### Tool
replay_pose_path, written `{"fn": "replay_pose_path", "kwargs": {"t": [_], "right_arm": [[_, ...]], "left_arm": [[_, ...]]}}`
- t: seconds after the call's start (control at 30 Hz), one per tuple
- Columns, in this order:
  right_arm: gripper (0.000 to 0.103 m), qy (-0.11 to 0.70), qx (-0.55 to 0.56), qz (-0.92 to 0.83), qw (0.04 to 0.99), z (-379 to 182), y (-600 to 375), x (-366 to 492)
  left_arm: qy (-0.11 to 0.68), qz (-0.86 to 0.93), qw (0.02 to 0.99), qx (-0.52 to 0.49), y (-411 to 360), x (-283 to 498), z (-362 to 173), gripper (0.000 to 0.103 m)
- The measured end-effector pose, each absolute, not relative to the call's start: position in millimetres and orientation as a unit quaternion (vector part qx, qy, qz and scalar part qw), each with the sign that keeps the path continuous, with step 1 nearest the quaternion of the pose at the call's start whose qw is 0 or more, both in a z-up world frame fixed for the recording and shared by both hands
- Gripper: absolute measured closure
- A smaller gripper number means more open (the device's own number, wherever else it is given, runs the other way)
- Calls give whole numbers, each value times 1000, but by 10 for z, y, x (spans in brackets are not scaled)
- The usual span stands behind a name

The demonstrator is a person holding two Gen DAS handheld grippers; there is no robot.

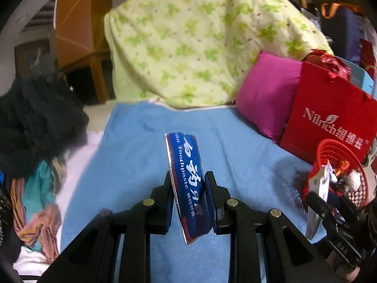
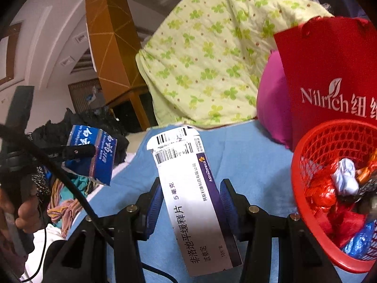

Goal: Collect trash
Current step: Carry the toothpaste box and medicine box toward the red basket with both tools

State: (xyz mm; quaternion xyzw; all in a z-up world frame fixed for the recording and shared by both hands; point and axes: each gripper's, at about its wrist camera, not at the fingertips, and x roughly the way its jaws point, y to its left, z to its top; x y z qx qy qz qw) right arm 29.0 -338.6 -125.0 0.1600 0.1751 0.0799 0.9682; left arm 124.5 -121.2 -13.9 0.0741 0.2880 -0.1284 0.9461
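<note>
While clamped upright between left hand-held gripper (image 1: 188, 184) pads, toothpaste box (image 1: 186, 176), red basket (image 1: 339, 172) rightward.

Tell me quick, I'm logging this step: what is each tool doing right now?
Left tool: closed on the blue toothpaste box.
Right tool: closed on the white medicine box.

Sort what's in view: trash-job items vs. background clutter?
Job:
- blue toothpaste box, clamped in left hand-held gripper
- white medicine box, clamped in right hand-held gripper
- red basket, already holding wrappers

Lying about:
- red paper bag
- magenta pillow
- green floral quilt
- clothes pile
- blue sheet
</note>
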Motion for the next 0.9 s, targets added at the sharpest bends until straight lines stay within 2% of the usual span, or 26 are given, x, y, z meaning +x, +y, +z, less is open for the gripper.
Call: {"fn": "replay_pose_path", "kwargs": {"t": [0.23,0.63,0.9], "right_arm": [[51,148,184,74,969,-1120,-3510,-6],[51,101,207,77,970,-556,-3680,-468],[51,87,220,92,967,-394,-3684,-631]], "left_arm": [[245,-137,954,101,-1244,864,63,77],[216,-145,958,122,-1360,585,155,77],[207,-155,956,138,-1511,478,188,76]]}}
